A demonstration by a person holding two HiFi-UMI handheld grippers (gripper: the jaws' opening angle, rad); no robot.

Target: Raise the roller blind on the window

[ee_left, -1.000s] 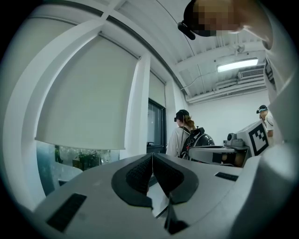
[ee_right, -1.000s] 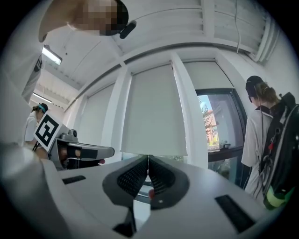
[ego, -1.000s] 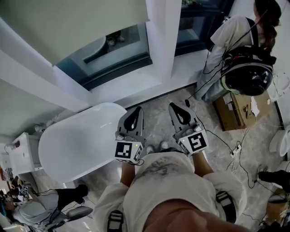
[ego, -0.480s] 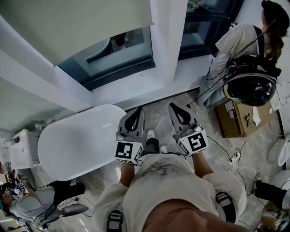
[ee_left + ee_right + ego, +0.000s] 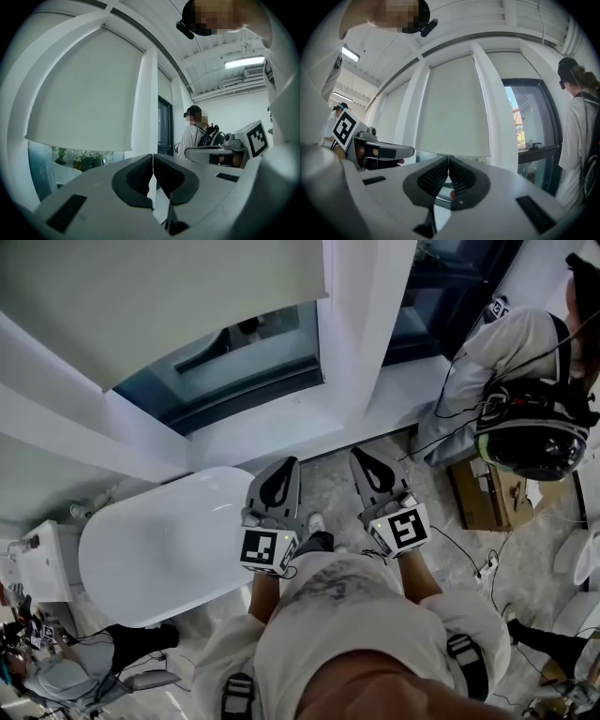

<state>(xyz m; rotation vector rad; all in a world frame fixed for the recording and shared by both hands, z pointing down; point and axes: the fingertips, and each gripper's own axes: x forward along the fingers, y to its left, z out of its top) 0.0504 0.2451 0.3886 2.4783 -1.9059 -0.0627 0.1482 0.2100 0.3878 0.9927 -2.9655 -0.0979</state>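
Pressed together and empty, the jaws of both grippers hold nothing. From the head view, the left gripper and right gripper are held side by side in front of the person's body, pointing toward the window and well apart from it. The roller blind covers the upper part of the pane, and a strip of bare glass shows below its bottom edge. A white bathtub lies below the sill at the left. A second person with a dark backpack stands at the right near a cardboard box, and cables trail over the floor. The left gripper view shows its dark ribbed pads meeting along a thin seam. The blind is above and to the left of them, untouched, green plants show behind the glass under its hem, and the right gripper is at the right edge. The right gripper view shows its pads likewise closed tip to tip, with the blind straight ahead above them, the left gripper at the left and the other person at the far right.
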